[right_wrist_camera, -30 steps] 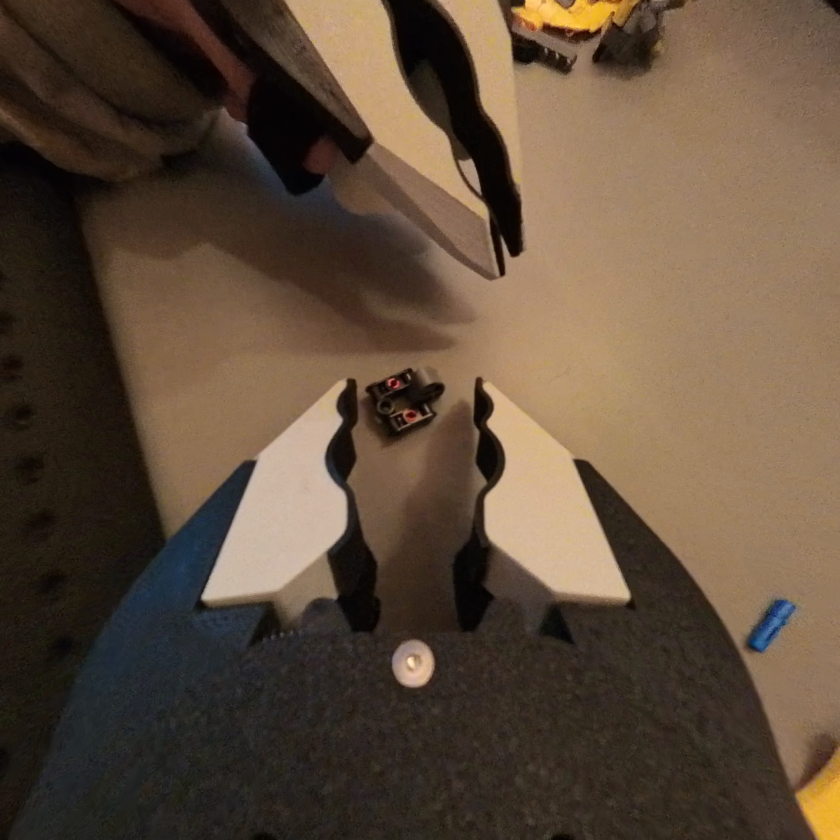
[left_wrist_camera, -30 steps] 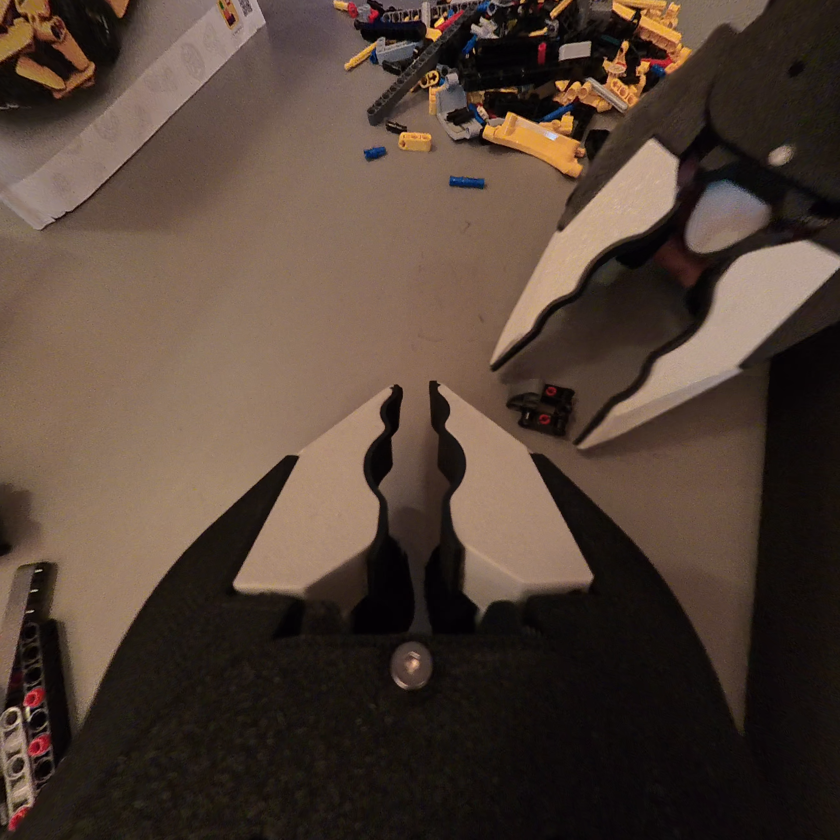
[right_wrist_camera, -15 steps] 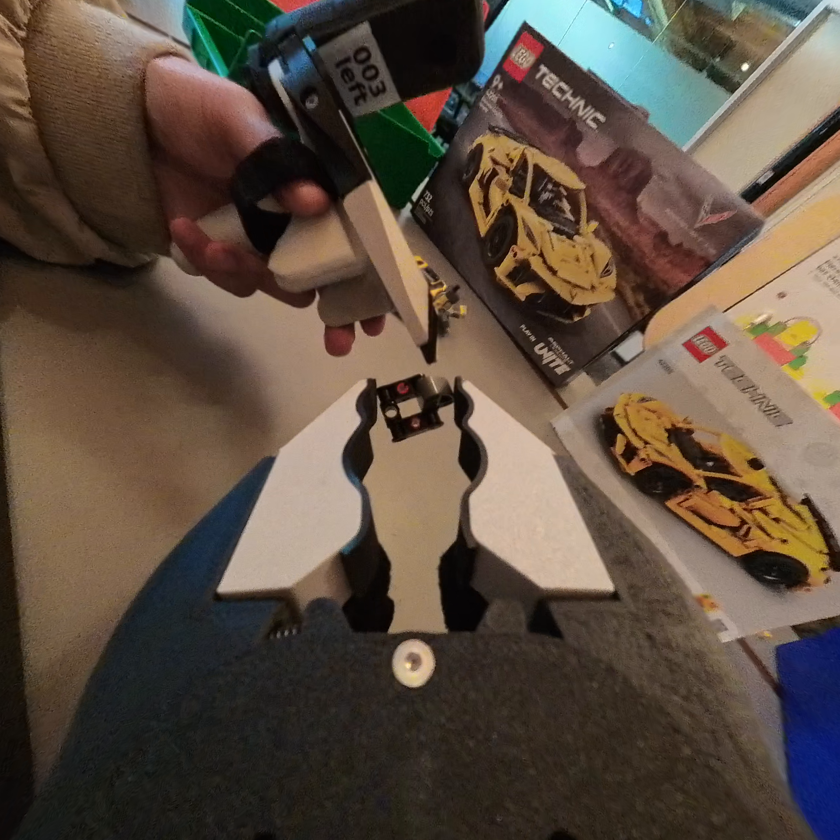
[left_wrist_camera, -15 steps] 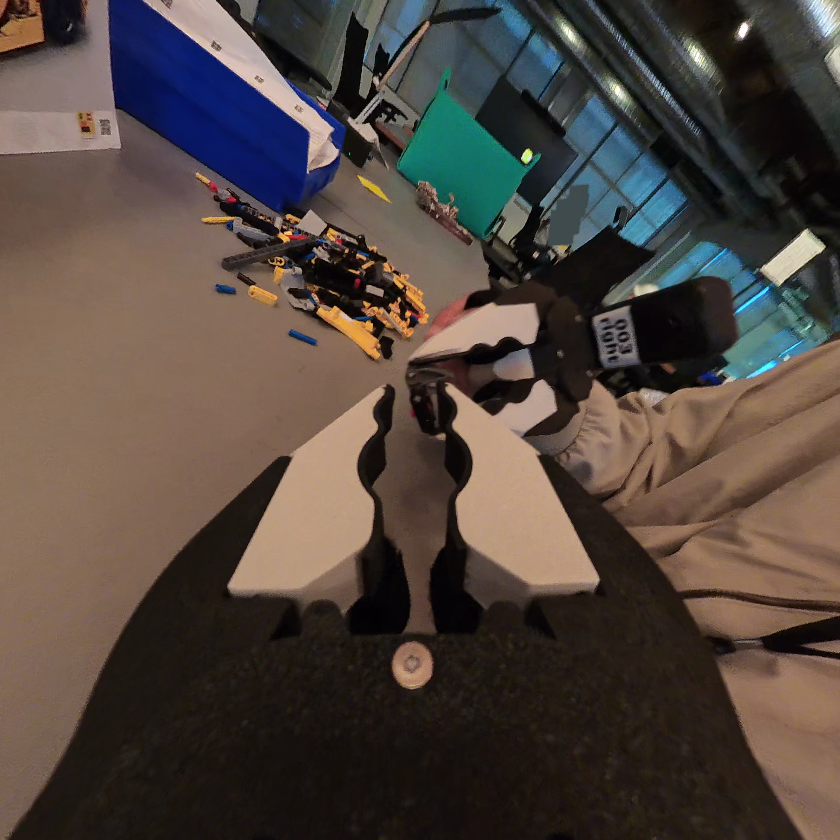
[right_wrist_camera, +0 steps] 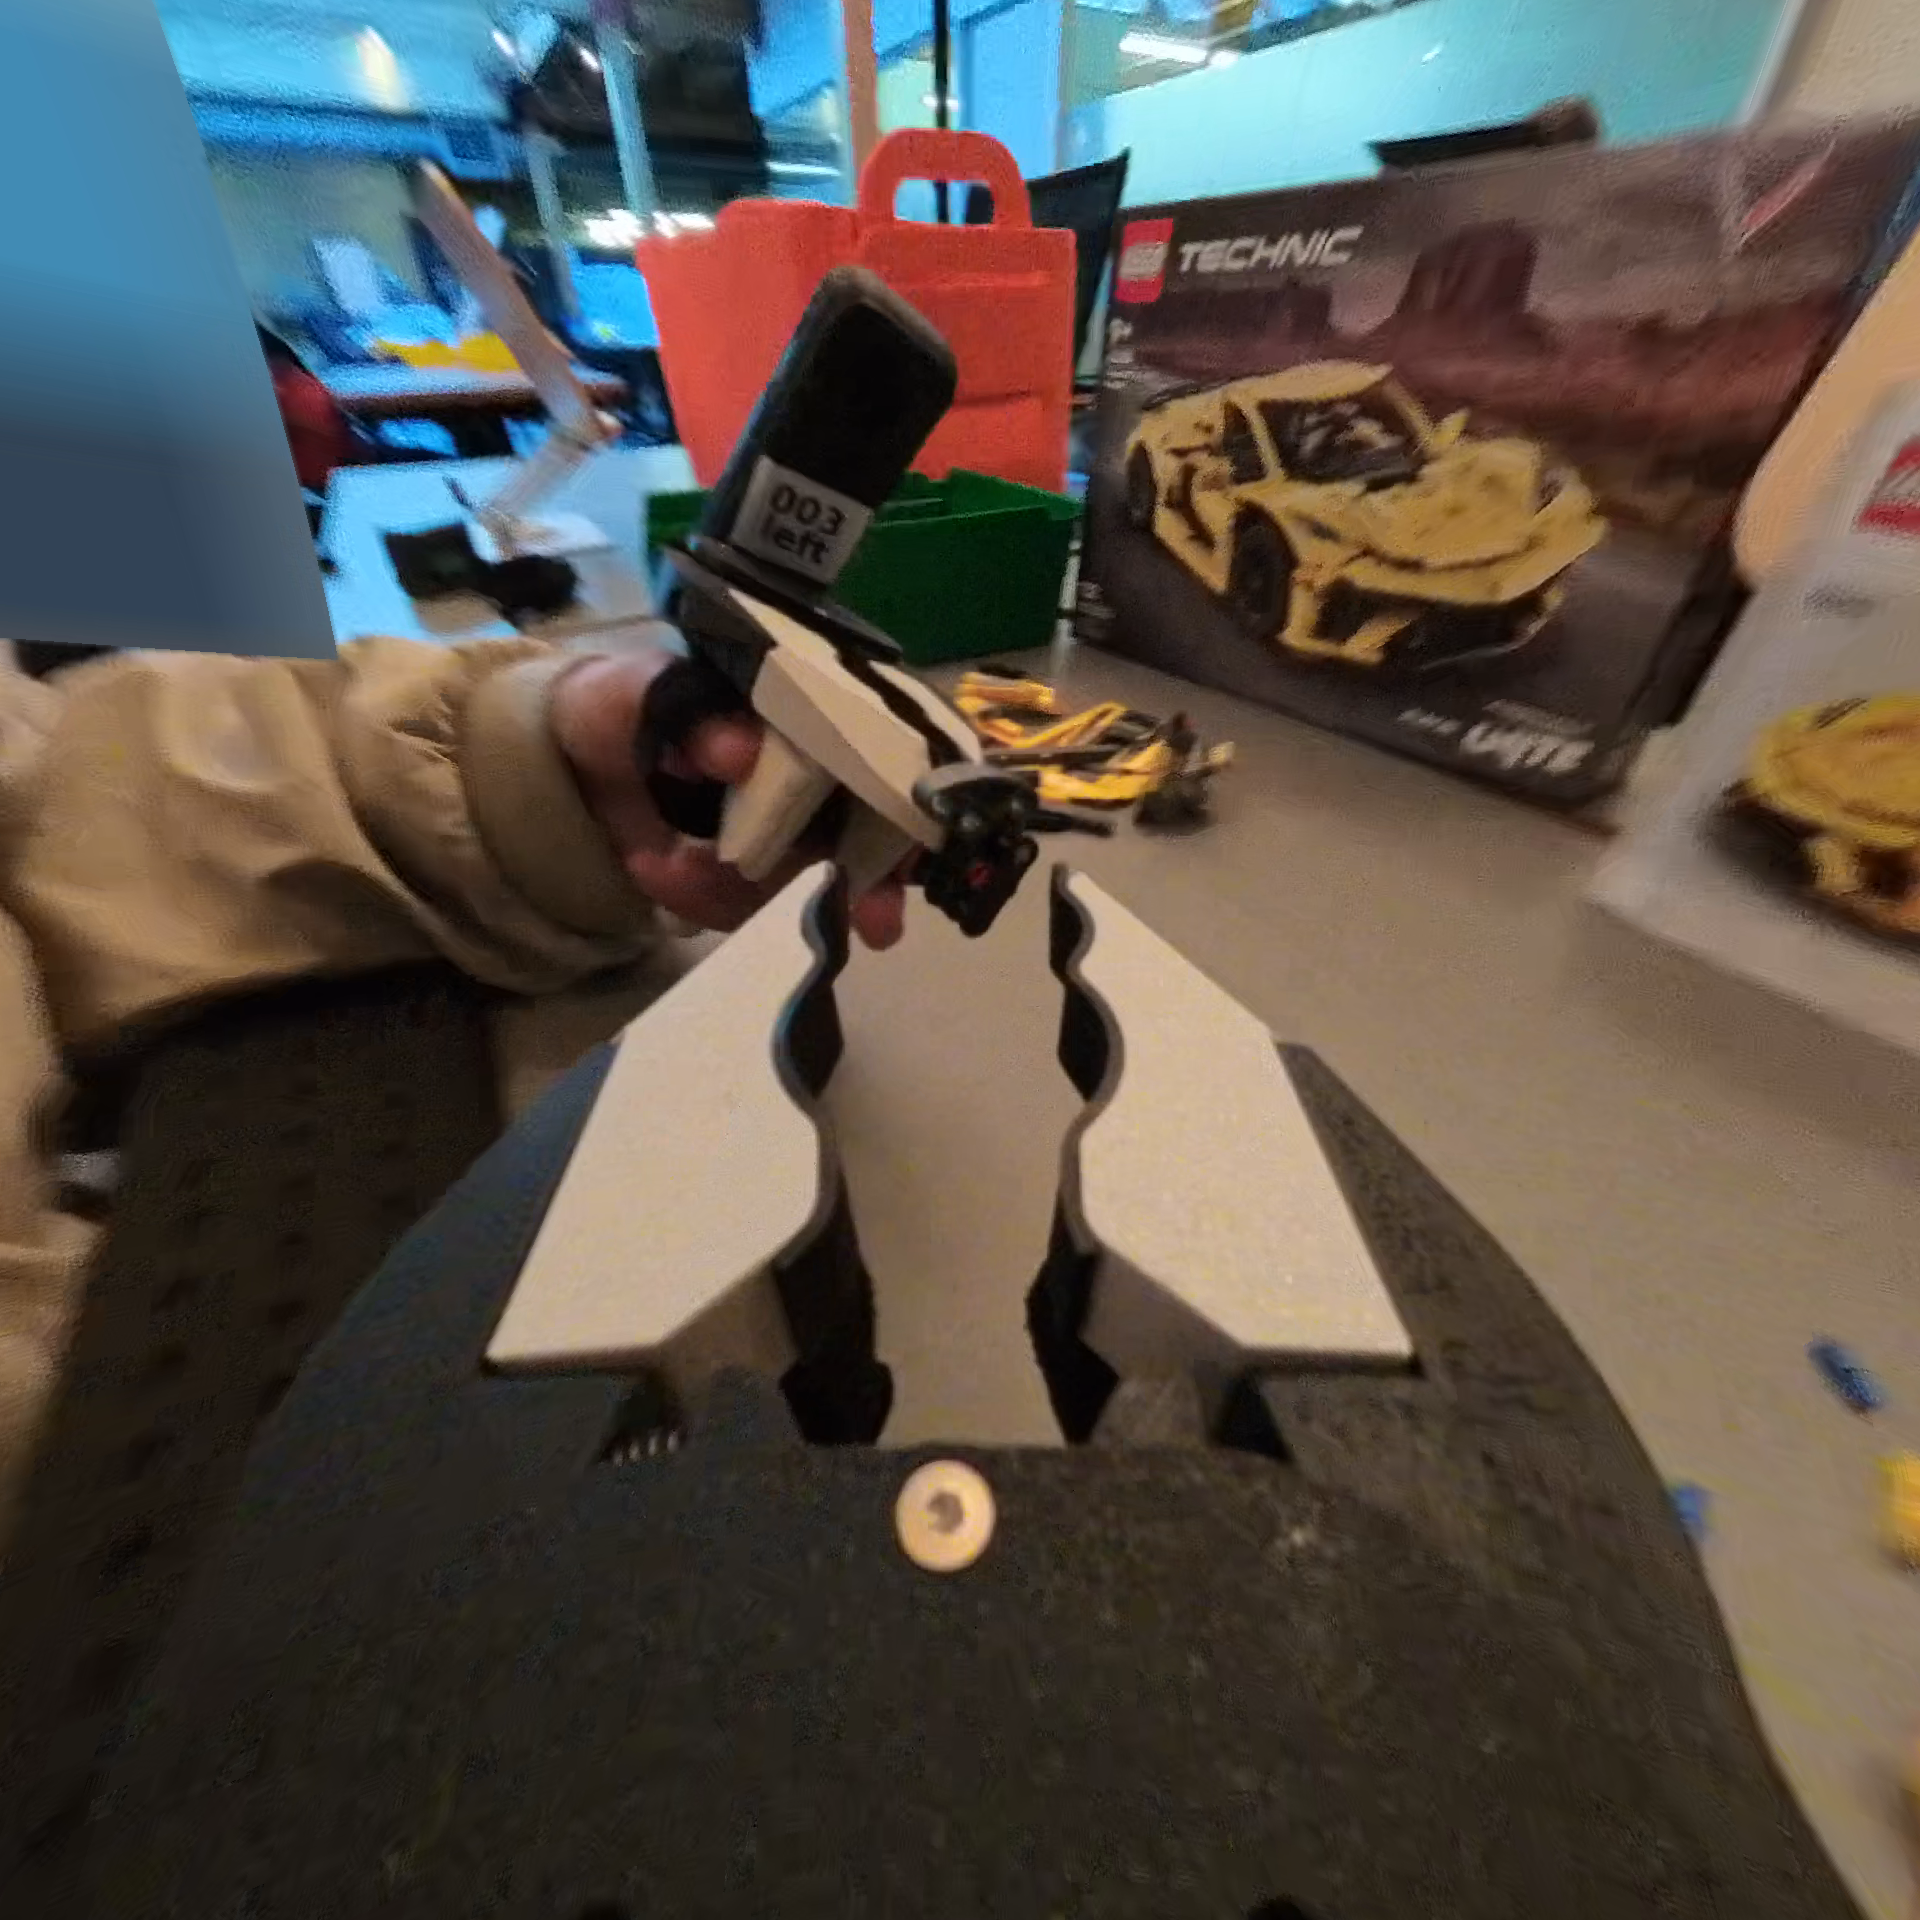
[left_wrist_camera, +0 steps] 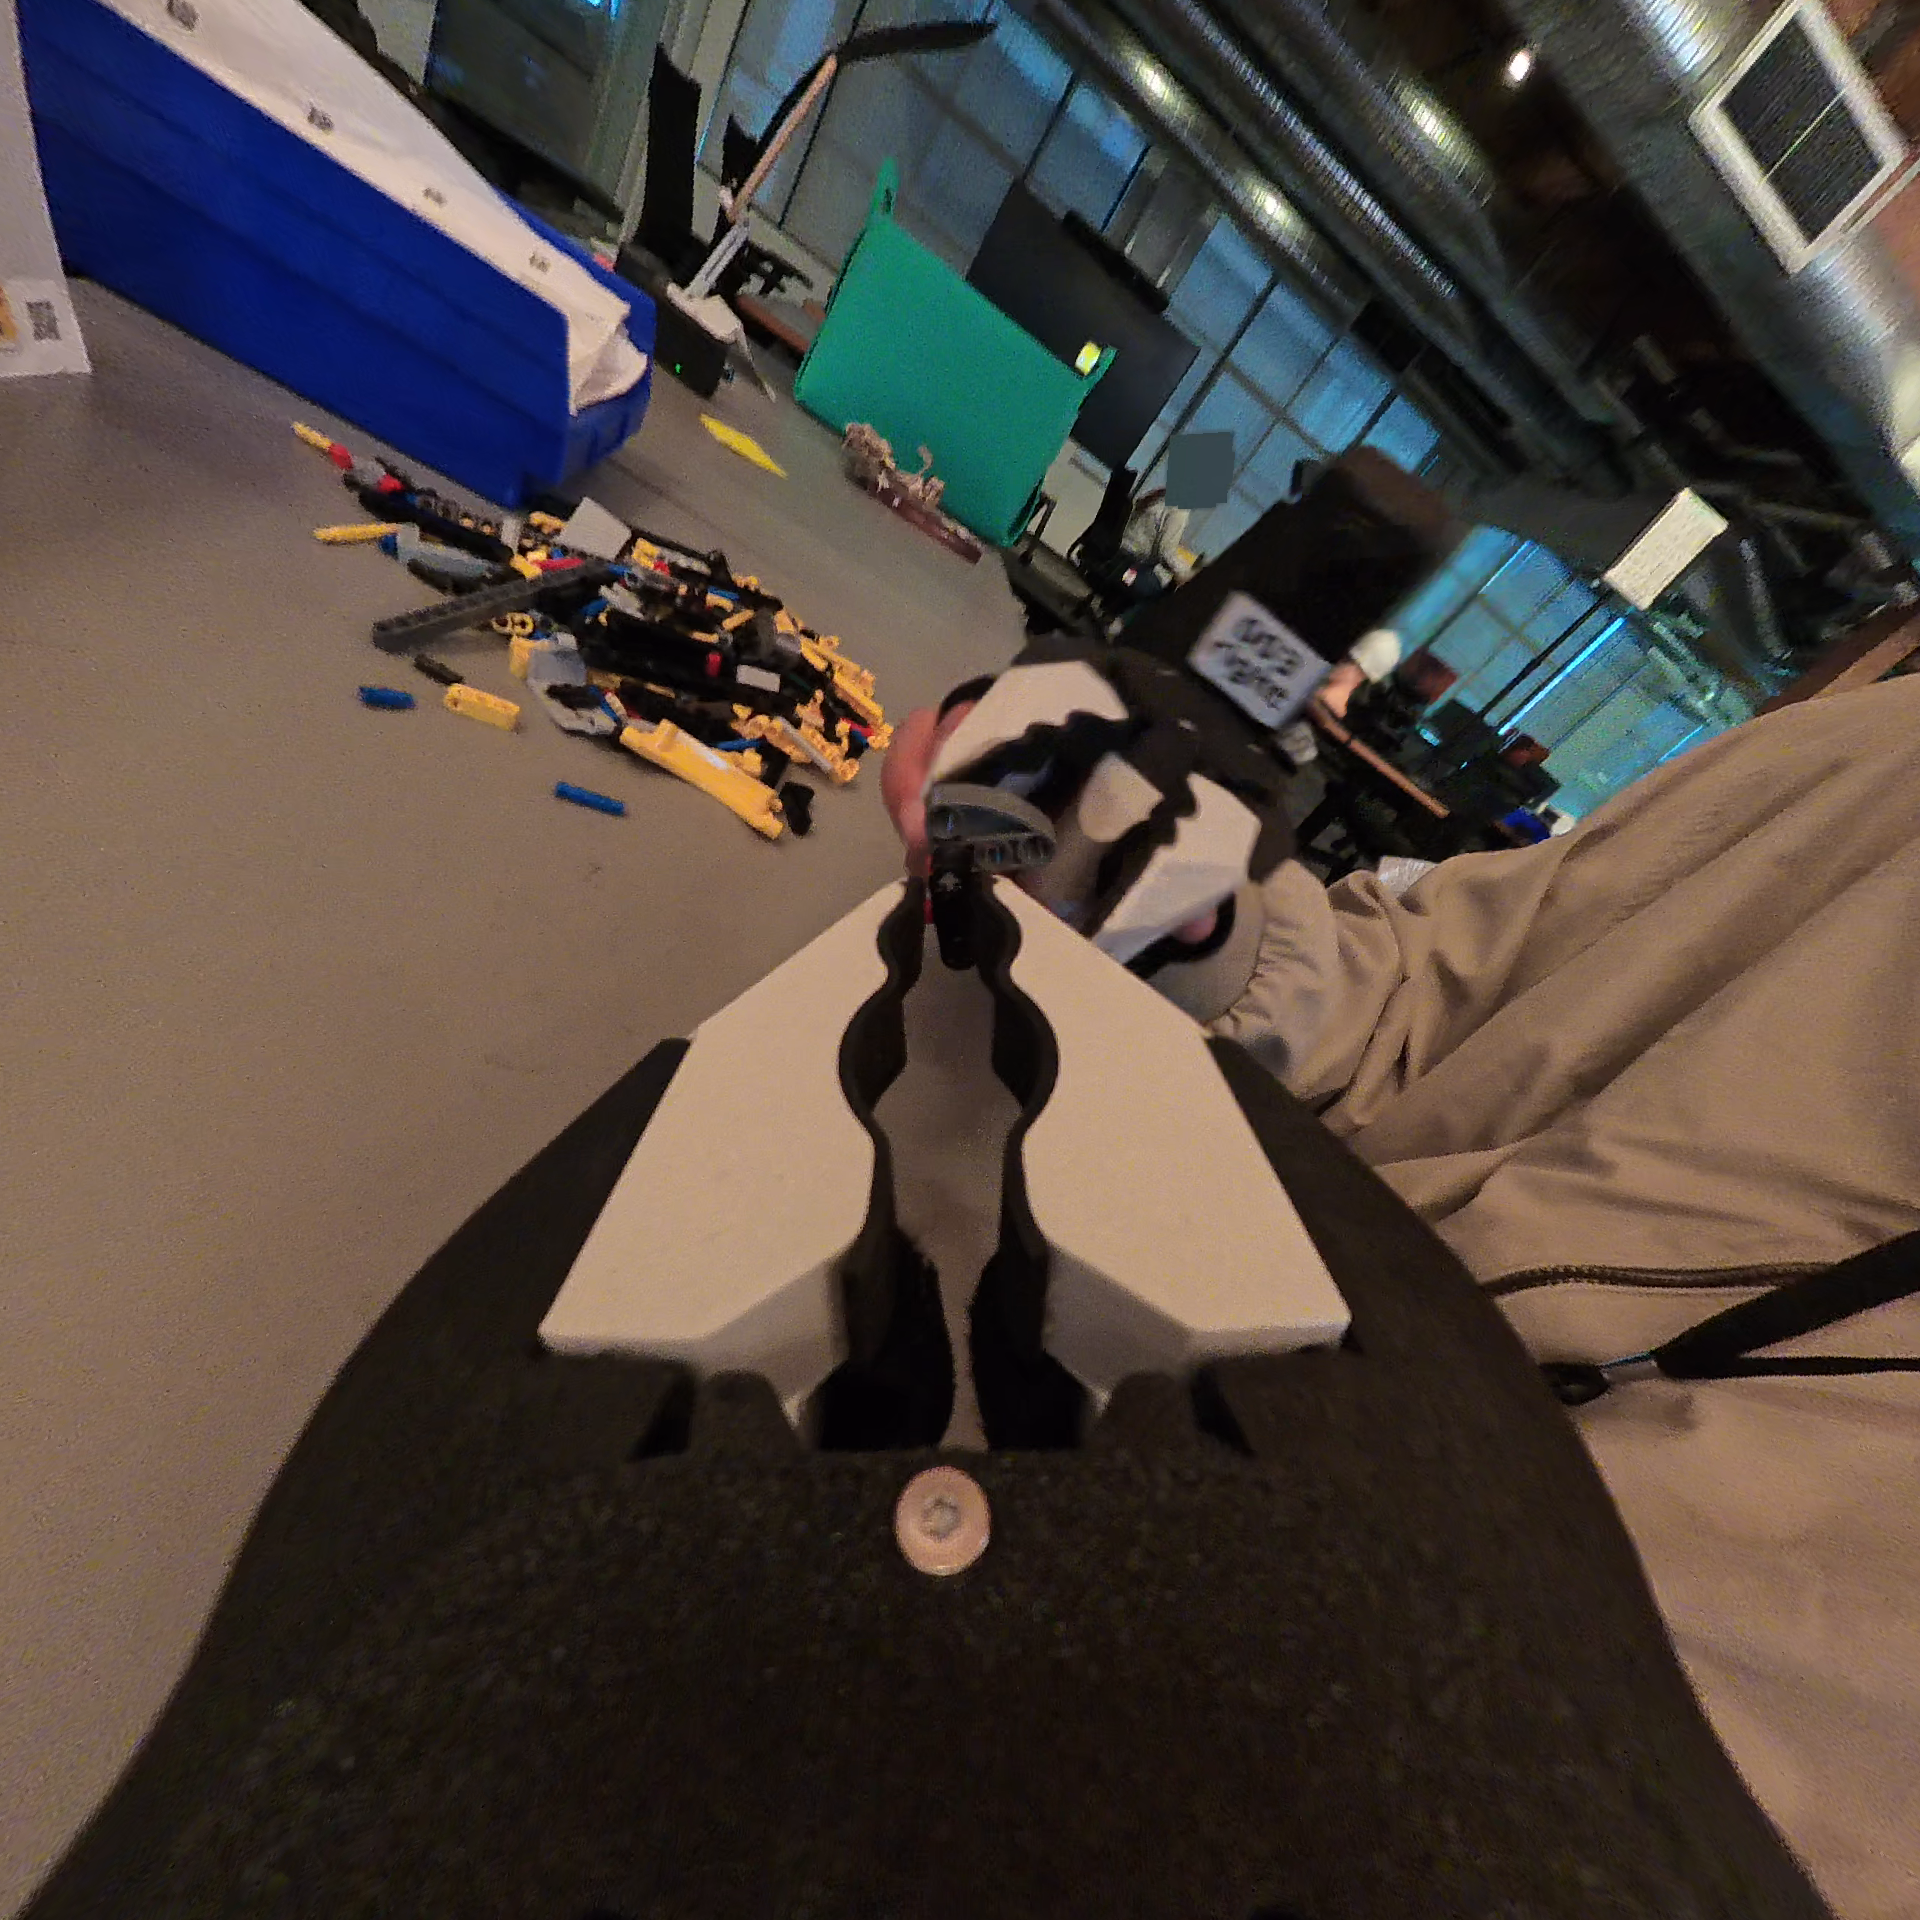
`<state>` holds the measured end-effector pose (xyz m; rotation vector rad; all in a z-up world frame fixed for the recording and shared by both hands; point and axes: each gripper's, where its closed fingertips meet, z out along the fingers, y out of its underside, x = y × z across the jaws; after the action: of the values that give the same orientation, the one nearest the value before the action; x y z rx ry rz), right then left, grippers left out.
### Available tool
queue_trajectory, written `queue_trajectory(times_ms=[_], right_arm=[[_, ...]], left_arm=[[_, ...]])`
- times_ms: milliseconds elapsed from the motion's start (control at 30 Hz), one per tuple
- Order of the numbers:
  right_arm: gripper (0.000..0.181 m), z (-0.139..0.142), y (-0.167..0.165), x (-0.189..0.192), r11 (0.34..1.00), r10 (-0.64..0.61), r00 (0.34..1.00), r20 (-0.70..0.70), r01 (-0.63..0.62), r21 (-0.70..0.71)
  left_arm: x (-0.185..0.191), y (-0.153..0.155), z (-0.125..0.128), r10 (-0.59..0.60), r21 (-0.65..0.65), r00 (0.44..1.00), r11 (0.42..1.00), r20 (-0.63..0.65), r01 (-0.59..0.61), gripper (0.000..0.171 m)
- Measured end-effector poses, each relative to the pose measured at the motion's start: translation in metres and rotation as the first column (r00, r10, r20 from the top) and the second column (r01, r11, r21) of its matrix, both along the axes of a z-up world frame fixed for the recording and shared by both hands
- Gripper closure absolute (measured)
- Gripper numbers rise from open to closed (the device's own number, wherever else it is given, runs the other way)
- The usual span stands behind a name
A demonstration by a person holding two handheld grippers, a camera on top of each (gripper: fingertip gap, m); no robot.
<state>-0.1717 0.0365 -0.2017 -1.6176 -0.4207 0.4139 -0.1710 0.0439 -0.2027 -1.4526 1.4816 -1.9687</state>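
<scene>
A small black brick assembly with red pins and a grey connector [left_wrist_camera: 956, 914] is held in the air above the grey table [left_wrist_camera: 260, 987]. My left gripper [left_wrist_camera: 951, 899] is shut on its black part, and the grey connector [left_wrist_camera: 987, 821] sticks out past the tips. In the right wrist view the left gripper [right_wrist_camera: 951, 800] comes in from the left holding the assembly [right_wrist_camera: 977, 862]. My right gripper [right_wrist_camera: 945, 883] is open, its tips on either side of the assembly and apart from it. It also shows just beyond the assembly in the left wrist view [left_wrist_camera: 1081, 821].
A pile of yellow, black and blue bricks [left_wrist_camera: 665, 665] lies on the table before a blue bin [left_wrist_camera: 312, 260]. A boxed yellow car set [right_wrist_camera: 1403, 488], a green crate [right_wrist_camera: 956, 561], an orange bag [right_wrist_camera: 862, 301], a booklet [right_wrist_camera: 1818, 790] and a part-built yellow model [right_wrist_camera: 1091, 738] stand beyond. Beige sleeves flank both grippers.
The assembly lay on the table between my open right fingers. The right gripper closed on it and lifted it; now the left gripper has shut on it and the right has opened.
</scene>
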Motion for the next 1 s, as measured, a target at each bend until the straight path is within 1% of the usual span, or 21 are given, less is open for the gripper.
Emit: queue_trajectory(times_ms=[33, 67, 133, 167, 200, 300, 367, 433, 533, 567, 600, 633, 667, 700, 733, 800, 867, 900, 933, 967, 1000], right_arm=[[0.153, -0.001, -0.003, 0.000, 0.995, 0.074, 0.990, -0.120, -0.082, -0.060], [0.152, -0.003, -0.005, -0.002, 0.981, 0.134, 0.964, -0.229, -0.162, -0.108], [0.157, 0.000, -0.010, -0.006, 0.938, 0.235, 0.886, -0.400, -0.314, -0.145], [0.158, 0.001, -0.010, -0.007, 0.923, 0.253, 0.859, -0.444, -0.352, -0.155], [0.163, -0.001, -0.010, -0.008, 0.913, 0.266, 0.852, -0.450, -0.372, -0.166], [0.172, -0.005, -0.011, -0.013, 0.906, 0.283, 0.861, -0.423, -0.385, -0.178], [0.173, -0.004, -0.010, -0.011, 0.903, 0.282, 0.858, -0.429, -0.388, -0.183], [0.174, -0.002, -0.010, -0.009, 0.888, 0.288, 0.821, -0.492, -0.421, -0.183], [0.174, -0.003, -0.011, -0.009, 0.873, 0.301, 0.811, -0.503, -0.446, -0.197], [0.173, 0.004, -0.012, 0.003, 0.884, 0.291, 0.787, -0.544, -0.439, -0.162], [0.174, 0.017, -0.014, 0.036, 0.916, 0.240, 0.733, -0.637, -0.388, -0.102], [0.175, 0.027, -0.020, 0.075, 0.947, 0.189, 0.679, -0.710, -0.317, -0.051], [0.175, 0.025, -0.024, 0.094, 0.962, 0.150, 0.708, -0.690, -0.266, -0.065], [0.174, 0.016, -0.025, 0.089, 0.955, 0.146, 0.757, -0.637, -0.275, -0.108], [0.174, 0.008, -0.023, 0.077, 0.937, 0.157, 0.767, -0.622, -0.314, -0.151], [0.174, -0.001, -0.016, 0.058, 0.911, 0.167, 0.769, -0.617, -0.360, -0.201], [0.174, -0.003, -0.010, 0.057, 0.906, 0.162, 0.765, -0.623, -0.365, -0.213], [0.174, -0.003, -0.009, 0.058, 0.902, 0.161, 0.748, -0.644, -0.376, -0.212], [0.174, -0.006, -0.009, 0.056, 0.893, 0.162, 0.737, -0.656, -0.393, -0.221], [0.174, -0.013, -0.008, 0.053, 0.883, 0.135, 0.750, -0.648, -0.387, -0.264], [0.173, -0.028, -0.003, 0.052, 0.876, 0.075, 0.795, -0.602, -0.341, -0.341]], left_arm=[[-0.002, -0.002, 0.003, -0.018, -0.013, 1.000, 1.000, 0.016, 0.019, 0.163], [-0.003, -0.004, 0.004, -0.034, -0.014, 0.999, 0.999, 0.019, 0.034, 0.163], [-0.005, -0.011, 0.002, -0.068, -0.002, 0.998, 0.998, 0.013, 0.068, 0.163], [-0.005, -0.014, 0.002, -0.082, 0.001, 0.997, 0.997, 0.016, 0.082, 0.163], [-0.006, -0.017, 0.002, -0.094, 0.004, 0.995, 0.996, 0.018, 0.094, 0.163], [-0.005, -0.024, 0.001, -0.112, 0.014, 0.994, 0.994, 0.016, 0.112, 0.163], [-0.004, -0.024, 0.002, -0.098, 0.022, 0.995, 0.995, 0.020, 0.097, 0.163], [-0.003, -0.023, 0.003, -0.082, 0.044, 0.996, 0.996, 0.021, 0.081, 0.163], [-0.008, -0.021, 0.004, -0.096, 0.092, 0.995, 0.991, 0.012, 0.094, 0.163], [-0.014, -0.011, 0.012, -0.088, 0.064, 0.995, 0.994, 0.048, 0.085, 0.163], [-0.025, 0.011, 0.026, -0.049, 0.000, 0.994, 0.999, 0.101, 0.049, 0.164], [-0.035, 0.038, 0.034, 0.025, -0.042, 0.991, 0.999, 0.133, -0.020, 0.164], [-0.041, 0.060, 0.033, 0.097, -0.060, 0.986, 0.994, 0.138, -0.090, 0.164], [-0.044, 0.069, 0.031, 0.127, -0.090, 0.983, 0.989, 0.129, -0.116, 0.164], [-0.042, 0.070, 0.028, 0.133, -0.119, 0.985, 0.986, 0.113, -0.119, 0.164], [-0.030, 0.061, 0.016, 0.127, -0.105, 0.990, 0.987, 0.055, -0.121, 0.163], [-0.022, 0.040, -0.010, 0.059, -0.012, 0.997, 0.998, -0.053, -0.060, 0.163], [-0.018, 0.033, -0.019, 0.058, 0.027, 0.995, 0.998, -0.082, -0.056, 0.163], [-0.016, 0.025, -0.018, 0.040, 0.027, 0.996, 0.999, -0.078, -0.038, 0.163], [-0.016, 0.019, -0.013, 0.020, 0.005, 0.998, 1.000, -0.061, -0.020, 0.163], [-0.014, 0.018, -0.009, 0.025, -0.013, 0.999, 1.000, -0.047, -0.025, 0.163]])
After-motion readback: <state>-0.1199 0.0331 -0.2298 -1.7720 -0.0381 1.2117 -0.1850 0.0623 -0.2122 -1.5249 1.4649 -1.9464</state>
